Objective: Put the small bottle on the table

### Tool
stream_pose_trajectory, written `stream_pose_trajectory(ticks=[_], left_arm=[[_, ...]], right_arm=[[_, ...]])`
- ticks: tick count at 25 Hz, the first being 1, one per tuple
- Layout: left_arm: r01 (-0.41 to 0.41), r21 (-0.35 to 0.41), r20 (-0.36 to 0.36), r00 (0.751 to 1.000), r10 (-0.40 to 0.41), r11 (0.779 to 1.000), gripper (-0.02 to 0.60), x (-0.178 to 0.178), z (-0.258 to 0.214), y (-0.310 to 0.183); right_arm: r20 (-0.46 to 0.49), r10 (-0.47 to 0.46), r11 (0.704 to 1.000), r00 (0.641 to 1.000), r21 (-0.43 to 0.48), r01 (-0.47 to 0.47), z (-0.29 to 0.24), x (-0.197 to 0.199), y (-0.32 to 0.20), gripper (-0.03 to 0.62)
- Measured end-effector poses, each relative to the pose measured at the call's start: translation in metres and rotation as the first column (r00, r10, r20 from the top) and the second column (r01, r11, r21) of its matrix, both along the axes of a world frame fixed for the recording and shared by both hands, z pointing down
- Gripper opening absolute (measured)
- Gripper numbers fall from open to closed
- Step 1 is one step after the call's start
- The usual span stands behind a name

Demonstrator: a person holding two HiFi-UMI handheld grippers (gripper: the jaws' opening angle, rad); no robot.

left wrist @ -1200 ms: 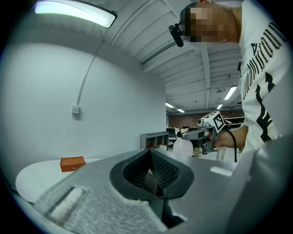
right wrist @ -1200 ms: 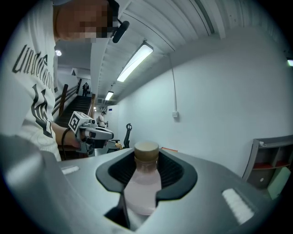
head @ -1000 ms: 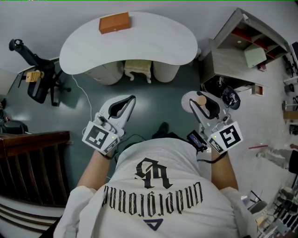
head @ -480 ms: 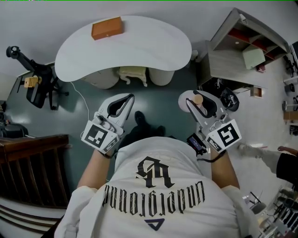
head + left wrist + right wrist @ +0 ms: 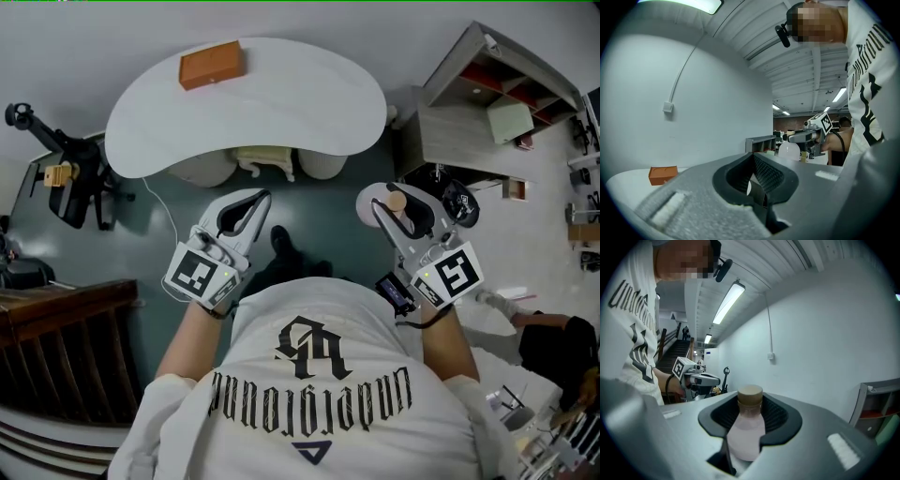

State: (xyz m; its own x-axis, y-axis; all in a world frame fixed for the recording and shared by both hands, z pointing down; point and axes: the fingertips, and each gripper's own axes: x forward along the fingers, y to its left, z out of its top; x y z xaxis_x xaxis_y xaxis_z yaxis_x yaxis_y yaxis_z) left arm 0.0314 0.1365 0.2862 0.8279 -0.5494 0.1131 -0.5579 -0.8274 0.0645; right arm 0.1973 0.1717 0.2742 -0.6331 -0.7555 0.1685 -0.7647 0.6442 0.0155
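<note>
Clamping small bottle [image 5: 746, 432] in right gripper [image 5: 389, 208] fingers; left gripper [image 5: 262, 197] fingers sitting together, empty. Keeping it upright onto bare bench [image 5: 281, 94] is what matters.

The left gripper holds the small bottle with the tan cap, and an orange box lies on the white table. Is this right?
No: the right gripper holds the small bottle, as the right gripper view shows. The orange box does lie on the white table.

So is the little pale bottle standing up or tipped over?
Upright: the pale tan-capped bottle sits cap-up, clamped in the right gripper.
</note>
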Motion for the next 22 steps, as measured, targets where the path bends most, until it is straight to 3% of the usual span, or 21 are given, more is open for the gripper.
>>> stream_pose_trajectory(ticks=[22], left_arm=[[-0.005, 0.013, -0.025, 1.000, 0.005, 1.000, 0.008, -0.117, -0.005, -0.157]], right_arm=[[0.001, 0.023, 1.000, 1.000, 0.012, -0.023, -0.006, -0.110, -0.169, 0.135]])
